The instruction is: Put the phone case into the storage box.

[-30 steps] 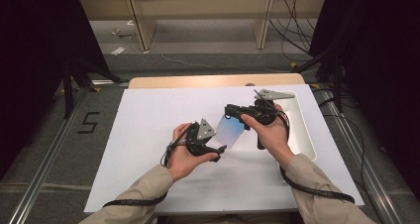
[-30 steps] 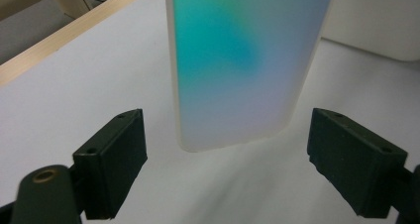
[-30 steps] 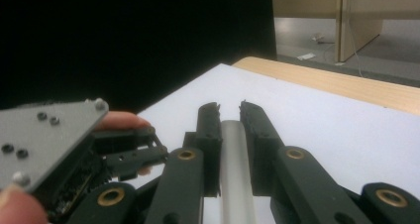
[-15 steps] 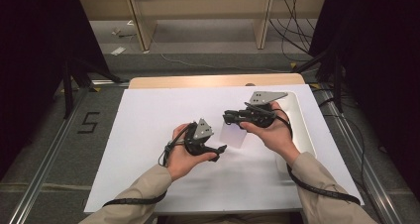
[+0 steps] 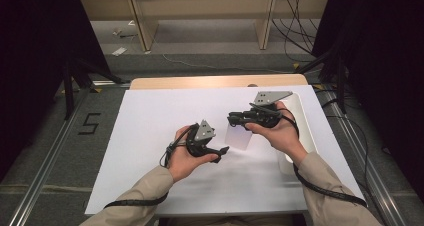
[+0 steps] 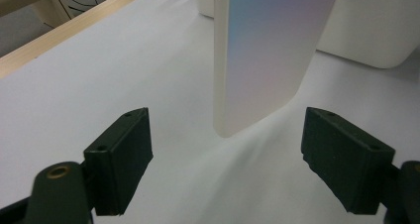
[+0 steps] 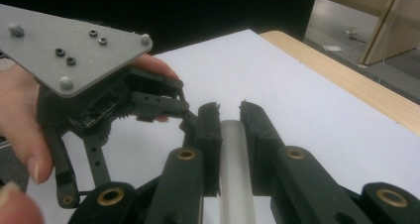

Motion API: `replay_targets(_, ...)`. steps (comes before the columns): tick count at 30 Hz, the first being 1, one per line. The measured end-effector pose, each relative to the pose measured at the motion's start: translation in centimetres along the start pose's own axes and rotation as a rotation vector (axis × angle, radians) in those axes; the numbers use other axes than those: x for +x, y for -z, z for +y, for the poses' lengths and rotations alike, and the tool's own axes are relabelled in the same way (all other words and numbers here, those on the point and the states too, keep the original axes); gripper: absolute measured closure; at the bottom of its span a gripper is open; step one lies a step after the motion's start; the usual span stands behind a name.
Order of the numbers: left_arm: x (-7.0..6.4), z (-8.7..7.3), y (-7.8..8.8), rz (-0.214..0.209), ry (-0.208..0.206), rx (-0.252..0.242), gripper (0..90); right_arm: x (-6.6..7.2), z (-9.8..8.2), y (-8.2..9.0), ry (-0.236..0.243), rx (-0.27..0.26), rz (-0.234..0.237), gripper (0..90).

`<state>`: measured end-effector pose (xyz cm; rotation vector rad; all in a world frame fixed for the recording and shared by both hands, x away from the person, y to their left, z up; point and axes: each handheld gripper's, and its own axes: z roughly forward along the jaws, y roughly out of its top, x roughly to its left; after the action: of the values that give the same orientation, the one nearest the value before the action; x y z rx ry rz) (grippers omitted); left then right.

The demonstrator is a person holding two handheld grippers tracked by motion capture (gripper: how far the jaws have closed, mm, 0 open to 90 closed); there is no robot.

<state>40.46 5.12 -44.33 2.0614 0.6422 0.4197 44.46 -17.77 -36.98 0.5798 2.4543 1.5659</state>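
Item: flat white panel (image 5: 239, 136) with a pale blue-to-pink sheen, rounded corners. I see it hanging edge-down just above the white table sheet (image 5: 150, 116), between my two hands, left of the white tray (image 5: 305, 121).

Right gripper (image 5: 235, 120): I have it clamped on the panel's upper edge. In the right gripper view both black pads (image 7: 210, 135) press flat on the thin white edge (image 7: 233, 174), jaws at their narrowest. It sits just left of the tray, above the sheet.

Left gripper (image 5: 223, 151): jaws stand wide apart and have just been closing a little. In the left gripper view the panel's lower corner (image 6: 262, 60) hangs between the two pads (image 6: 121, 154), clear of both; nothing is gripped. It sits well left of the tray, near the panel's lower end.

Tray: white, rounded rim, on the sheet's right edge, just behind the panel in the left gripper view (image 6: 376, 30).

Sheet: white, covers a wooden tabletop (image 5: 200, 81) whose far strip shows beyond it.
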Motion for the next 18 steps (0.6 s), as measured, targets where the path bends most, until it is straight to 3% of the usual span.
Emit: replay_targets(18,0.23,-0.3,-0.27,-0.045,-0.016,-0.005,31.9,0.53,0.08,-0.3,0.014,0.035,0.043,79.9)
